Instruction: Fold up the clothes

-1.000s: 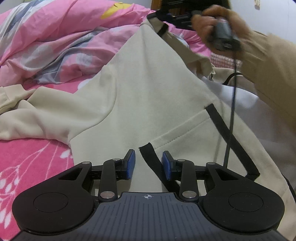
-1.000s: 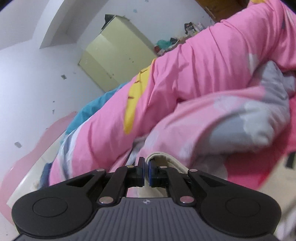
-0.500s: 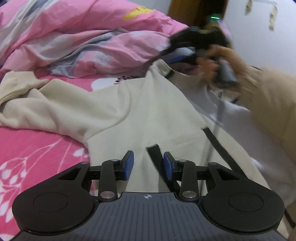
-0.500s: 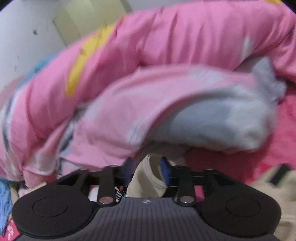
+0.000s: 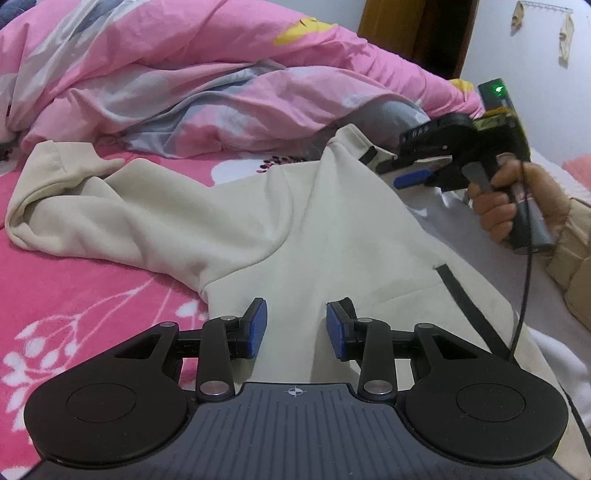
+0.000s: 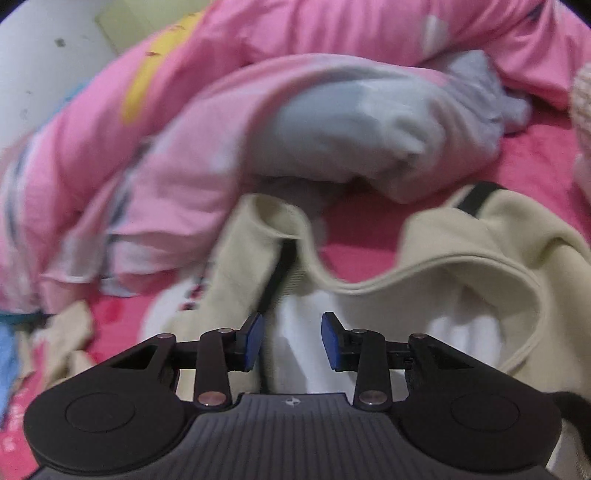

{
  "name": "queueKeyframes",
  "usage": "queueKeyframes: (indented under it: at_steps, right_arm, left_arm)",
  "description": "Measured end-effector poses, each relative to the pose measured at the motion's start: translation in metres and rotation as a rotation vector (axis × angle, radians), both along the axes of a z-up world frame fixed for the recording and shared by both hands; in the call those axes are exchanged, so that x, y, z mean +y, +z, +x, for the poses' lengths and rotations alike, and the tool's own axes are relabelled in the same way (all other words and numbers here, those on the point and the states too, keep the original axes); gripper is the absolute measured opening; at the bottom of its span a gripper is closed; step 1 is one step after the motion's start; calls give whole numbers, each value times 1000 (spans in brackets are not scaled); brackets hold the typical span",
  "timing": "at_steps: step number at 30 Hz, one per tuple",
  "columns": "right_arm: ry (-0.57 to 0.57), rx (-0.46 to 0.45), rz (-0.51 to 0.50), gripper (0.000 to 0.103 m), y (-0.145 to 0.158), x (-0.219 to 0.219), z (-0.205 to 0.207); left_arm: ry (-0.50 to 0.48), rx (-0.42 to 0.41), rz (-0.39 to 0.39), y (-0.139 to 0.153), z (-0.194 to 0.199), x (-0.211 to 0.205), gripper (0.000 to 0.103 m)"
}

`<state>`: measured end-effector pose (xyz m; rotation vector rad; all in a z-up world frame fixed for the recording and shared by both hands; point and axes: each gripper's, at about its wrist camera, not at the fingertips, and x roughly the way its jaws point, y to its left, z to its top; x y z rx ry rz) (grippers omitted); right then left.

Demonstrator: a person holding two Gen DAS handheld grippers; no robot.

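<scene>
A cream hoodie point(image 5: 295, 229) lies spread on the pink bed sheet point(image 5: 74, 295), one sleeve point(image 5: 74, 192) bunched at the left. My left gripper point(image 5: 295, 326) stands open low over its hem, the black pocket trim point(image 5: 465, 306) just beside the right pad. A hand holds my right gripper point(image 5: 413, 173) at the hoodie's far top edge. In the right wrist view that gripper point(image 6: 291, 339) hovers over the hoodie's point(image 6: 461, 280) collar and white-lined hood. Its jaws are closing, and the pads press on nothing.
A crumpled pink and grey duvet point(image 5: 184, 74) is heaped across the back of the bed, right behind the hoodie's top edge point(image 6: 258, 110). A brown door point(image 5: 417, 33) and a white wall stand beyond. A cable hangs from the right gripper's handle over the hoodie.
The right gripper, shut on the hoodie's top edge and holding it up, sank toward the bed and let go. The hoodie has dropped flat. The left gripper stayed over the hem.
</scene>
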<state>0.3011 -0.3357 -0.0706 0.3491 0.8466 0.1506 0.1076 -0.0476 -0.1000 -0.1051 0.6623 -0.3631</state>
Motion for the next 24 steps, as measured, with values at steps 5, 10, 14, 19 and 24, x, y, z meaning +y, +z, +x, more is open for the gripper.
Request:
queueKeyframes:
  at_steps: [5, 10, 14, 19, 24]
  right_arm:
    - [14, 44, -97, 30, -19, 2, 13]
    - [-90, 32, -630, 1, -23, 20, 33]
    - [-229, 60, -699, 1, -27, -23, 55]
    - [-233, 49, -718, 1, -27, -20, 49]
    - [-123, -98, -491, 28, 8, -7, 6]
  left_arm:
    - [-2, -1, 10, 0, 0, 0, 35]
    - [-5, -3, 16, -1, 0, -1, 36]
    - [-7, -1, 20, -1, 0, -1, 36]
    - [-7, -2, 23, -2, 0, -2, 36]
    - [-7, 0, 22, -2, 0, -1, 36]
